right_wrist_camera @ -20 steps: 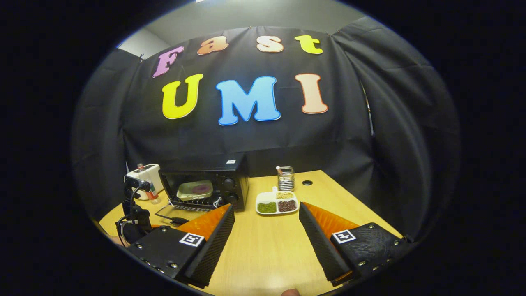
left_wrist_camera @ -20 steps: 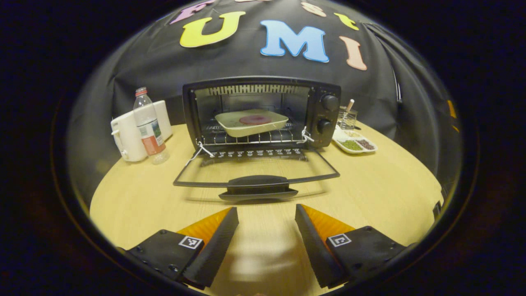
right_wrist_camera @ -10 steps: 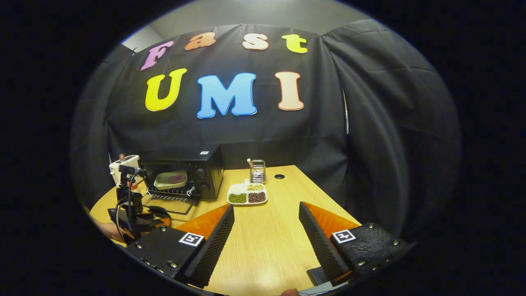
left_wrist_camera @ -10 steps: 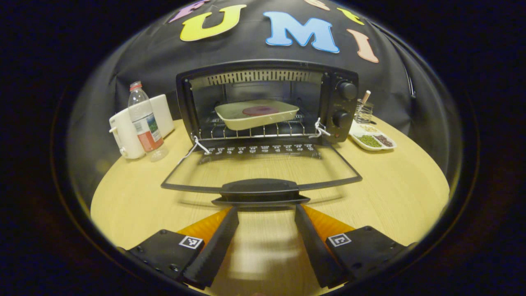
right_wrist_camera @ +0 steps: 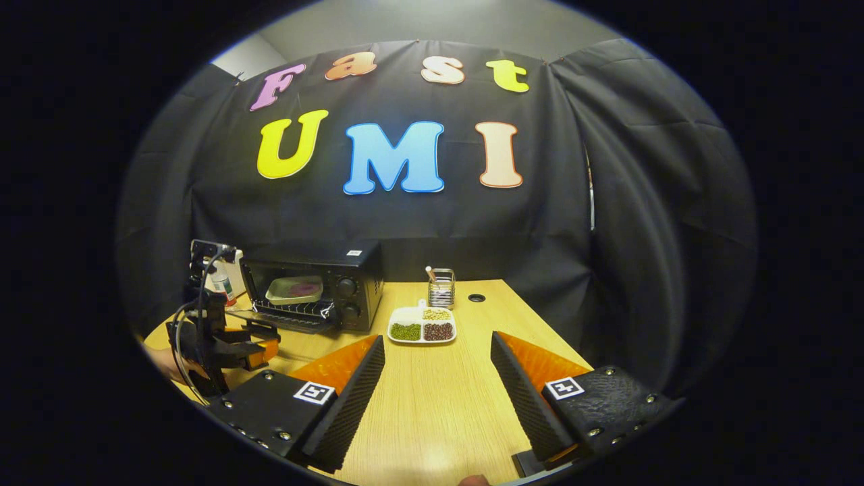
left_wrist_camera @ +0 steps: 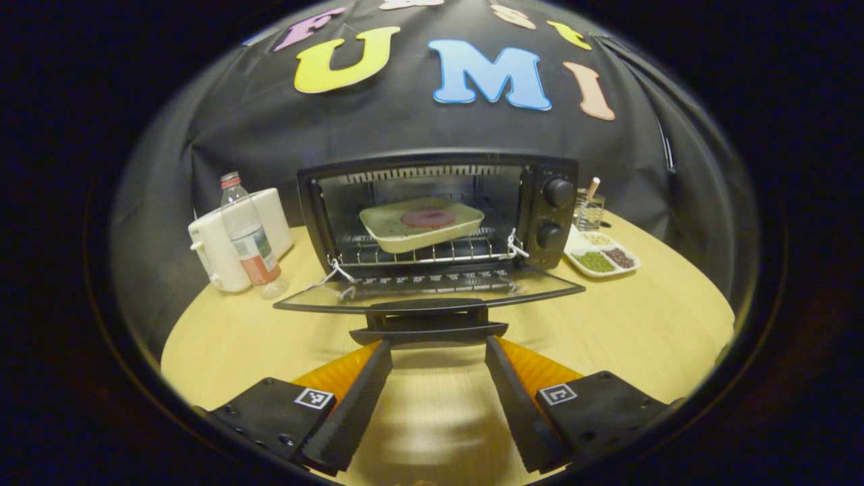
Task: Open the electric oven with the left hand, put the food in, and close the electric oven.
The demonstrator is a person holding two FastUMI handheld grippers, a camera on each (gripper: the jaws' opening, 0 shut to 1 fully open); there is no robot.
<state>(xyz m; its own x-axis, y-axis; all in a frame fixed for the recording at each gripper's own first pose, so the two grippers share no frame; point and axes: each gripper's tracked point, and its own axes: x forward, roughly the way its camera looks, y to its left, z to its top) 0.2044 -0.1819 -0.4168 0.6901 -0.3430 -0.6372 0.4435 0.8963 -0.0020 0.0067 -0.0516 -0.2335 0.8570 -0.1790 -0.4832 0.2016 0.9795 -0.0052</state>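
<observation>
My left gripper [left_wrist_camera: 432,347] had its fingers spread, their tips right at the underside of the oven door's handle [left_wrist_camera: 428,322], one at each end; I could not tell whether they touched it. The door [left_wrist_camera: 432,290] hung open, nearly level, just beyond the tips. Straight ahead stood the oven [left_wrist_camera: 442,206], with a dish [left_wrist_camera: 422,226] of food on its rack. Ahead to the left were a bottle [left_wrist_camera: 250,236] and a white appliance [left_wrist_camera: 219,253] behind it. Ahead to the right lay a divided tray [left_wrist_camera: 597,253] on the table [left_wrist_camera: 641,317].
</observation>
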